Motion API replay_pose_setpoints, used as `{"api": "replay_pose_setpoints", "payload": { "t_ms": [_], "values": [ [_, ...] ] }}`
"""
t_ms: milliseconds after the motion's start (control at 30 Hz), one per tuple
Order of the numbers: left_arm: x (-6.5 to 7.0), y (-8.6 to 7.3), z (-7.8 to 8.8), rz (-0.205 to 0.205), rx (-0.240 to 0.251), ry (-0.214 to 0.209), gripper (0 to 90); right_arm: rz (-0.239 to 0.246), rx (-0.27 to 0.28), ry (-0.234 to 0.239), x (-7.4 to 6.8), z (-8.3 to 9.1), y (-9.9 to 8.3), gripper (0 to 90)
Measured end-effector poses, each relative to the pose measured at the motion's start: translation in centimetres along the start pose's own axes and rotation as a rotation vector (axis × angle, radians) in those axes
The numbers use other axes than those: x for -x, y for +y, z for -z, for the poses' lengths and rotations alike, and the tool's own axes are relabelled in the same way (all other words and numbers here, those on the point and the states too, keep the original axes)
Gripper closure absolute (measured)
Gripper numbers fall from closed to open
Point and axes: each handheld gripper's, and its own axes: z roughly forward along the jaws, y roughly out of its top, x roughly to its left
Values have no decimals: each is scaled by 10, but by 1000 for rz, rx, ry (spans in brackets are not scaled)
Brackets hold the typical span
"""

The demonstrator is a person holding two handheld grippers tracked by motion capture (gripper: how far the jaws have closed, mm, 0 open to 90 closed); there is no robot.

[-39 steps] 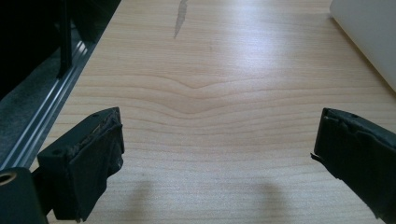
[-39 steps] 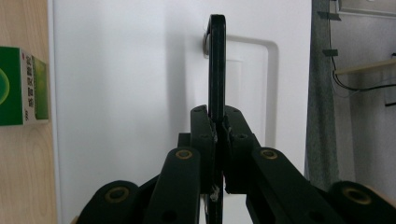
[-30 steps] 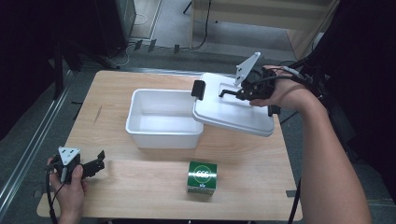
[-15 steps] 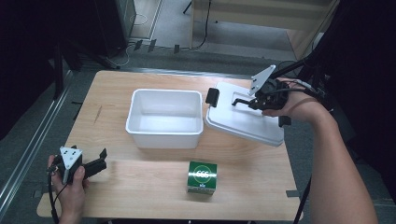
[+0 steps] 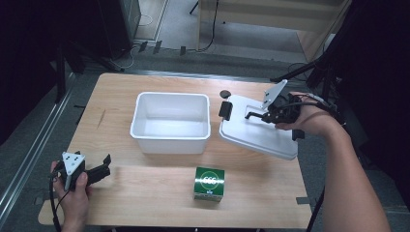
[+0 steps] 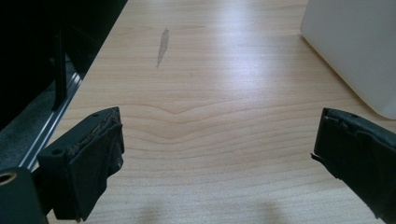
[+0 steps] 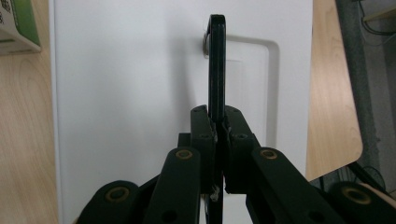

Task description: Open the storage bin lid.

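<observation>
An open white bin [image 5: 169,143] stands mid-table, nothing inside it. Its white lid [image 5: 256,135] hangs tilted just right of the bin, low over the table's right side. My right gripper [image 5: 263,116] is shut on the lid's black handle [image 5: 252,115]. In the right gripper view the jaws pinch that thin handle [image 7: 216,60] edge-on above the lid [image 7: 130,93], and my right gripper [image 7: 217,119] points straight down at it. My left gripper [image 5: 104,166] rests open at the table's near left corner, its jaws wide apart over bare wood [image 6: 217,154].
A green carton [image 5: 209,182] sits near the front edge, in front of the bin and lid. A small black disc [image 5: 224,94] lies behind the lid. The bin's wall [image 6: 355,42] shows ahead and to the right of my left gripper. The lid's far end overhangs the table's right edge.
My right gripper has carried the lid off the bin's rim, rightward and downward. The left gripper has stayed where it was.
</observation>
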Motion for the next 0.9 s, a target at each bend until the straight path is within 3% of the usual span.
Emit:
{"api": "replay_pose_setpoints", "payload": {
  "t_ms": [333,900],
  "values": [
    [0,0,0,0,0,0,23,7,-32,22,-6,-27,-14,855],
    [0,0,0,-4,-5,6,23,-28,-49,24,-19,-67,-37,854]
  ]
}}
